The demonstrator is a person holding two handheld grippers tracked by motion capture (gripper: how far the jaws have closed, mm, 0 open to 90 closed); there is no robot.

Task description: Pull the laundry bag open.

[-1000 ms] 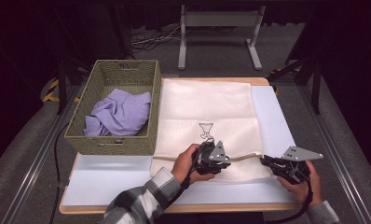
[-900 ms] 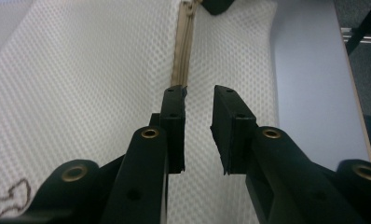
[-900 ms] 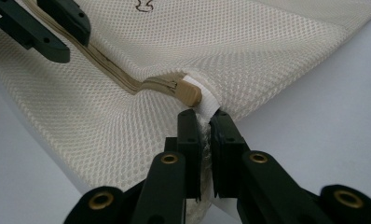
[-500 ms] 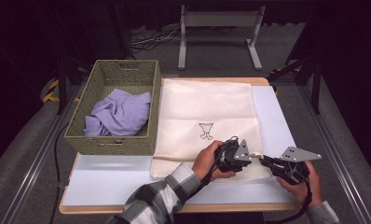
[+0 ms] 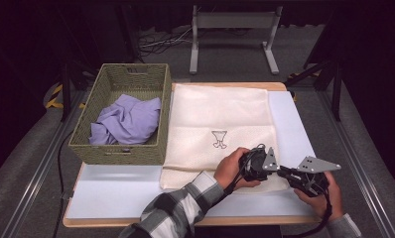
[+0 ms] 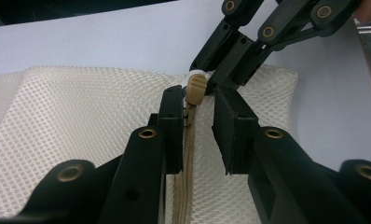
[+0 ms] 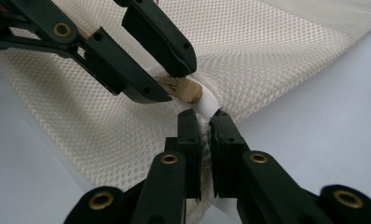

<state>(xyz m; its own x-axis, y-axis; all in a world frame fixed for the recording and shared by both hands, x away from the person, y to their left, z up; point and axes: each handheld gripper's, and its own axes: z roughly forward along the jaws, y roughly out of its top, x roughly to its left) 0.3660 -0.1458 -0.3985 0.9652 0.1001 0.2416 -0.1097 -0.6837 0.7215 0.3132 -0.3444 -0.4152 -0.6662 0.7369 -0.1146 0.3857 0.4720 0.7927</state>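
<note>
- Black two-jaw left gripper point(image 6: 197, 116), brass-coloured rivets at its links.
- Black right gripper point(image 7: 202, 135), grey three-cornered plate point(image 5: 318, 164) on top.
- Black-and-white checked sleeve point(image 5: 183, 203), probably flannel.

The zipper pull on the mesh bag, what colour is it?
Tan; the zipper pull shows best in the left gripper view.

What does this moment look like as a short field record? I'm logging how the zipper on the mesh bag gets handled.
surface: white table mat
main item: cream mesh laundry bag, lying flat
zipper pull: tan tab at the bag's corner end
left gripper: jaws open, astride the zipper, pull between the tips
right gripper: shut on the bag's white corner edge
basket: green woven basket, left of the bag
basket contents: crumpled lilac cloth
</note>
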